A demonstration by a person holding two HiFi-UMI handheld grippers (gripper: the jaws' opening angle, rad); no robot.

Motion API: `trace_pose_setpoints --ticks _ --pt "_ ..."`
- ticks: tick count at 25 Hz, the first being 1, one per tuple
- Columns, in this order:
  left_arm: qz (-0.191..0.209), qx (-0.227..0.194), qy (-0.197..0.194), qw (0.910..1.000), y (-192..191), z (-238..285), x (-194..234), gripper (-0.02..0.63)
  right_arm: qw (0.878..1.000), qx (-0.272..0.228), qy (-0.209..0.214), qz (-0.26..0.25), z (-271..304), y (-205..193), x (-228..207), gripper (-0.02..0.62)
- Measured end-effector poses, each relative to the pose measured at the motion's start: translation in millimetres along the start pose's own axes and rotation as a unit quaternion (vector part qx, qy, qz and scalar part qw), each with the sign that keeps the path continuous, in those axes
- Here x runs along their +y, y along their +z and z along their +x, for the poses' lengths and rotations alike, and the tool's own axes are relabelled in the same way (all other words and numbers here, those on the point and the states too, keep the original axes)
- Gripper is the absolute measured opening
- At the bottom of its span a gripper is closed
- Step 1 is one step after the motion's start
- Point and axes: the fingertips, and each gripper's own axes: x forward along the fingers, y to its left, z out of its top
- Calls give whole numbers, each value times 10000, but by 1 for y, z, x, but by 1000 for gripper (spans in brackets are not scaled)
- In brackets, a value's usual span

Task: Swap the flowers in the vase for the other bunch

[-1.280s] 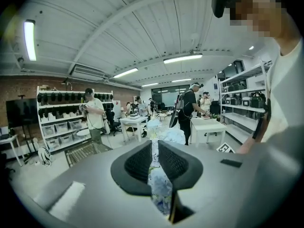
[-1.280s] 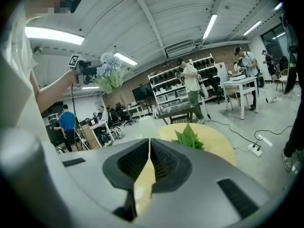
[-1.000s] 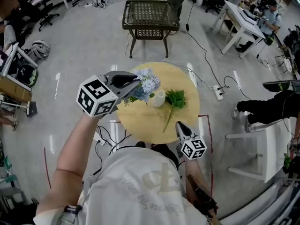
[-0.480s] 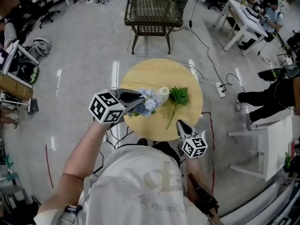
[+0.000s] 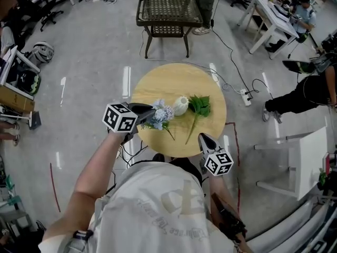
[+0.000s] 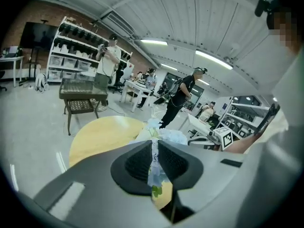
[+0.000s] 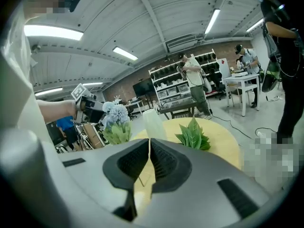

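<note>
The person wears a white short-sleeved T-shirt (image 5: 158,204) with a faint pale-grey print across the back. The left gripper (image 5: 151,111) is a light grey moulded plastic shell with dark jaw tips, and it has a white cube with black square markers (image 5: 120,118) at its rear. The right gripper (image 5: 203,138) has the same build, with its own black-and-white marker cube (image 5: 217,163). In the left gripper view, the broad grey shell frames black ribbed pads (image 6: 139,163) set in a rounded dark hollow. The right gripper view shows matching black ribbed pads (image 7: 133,161).
</note>
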Motion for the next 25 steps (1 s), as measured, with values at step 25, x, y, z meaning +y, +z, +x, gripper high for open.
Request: trace_pose_setpoints --ticks 25 --pt "-355 543 1316 9892 -71 55 132 41 9993 210 -257 176 15 0 -21 11"
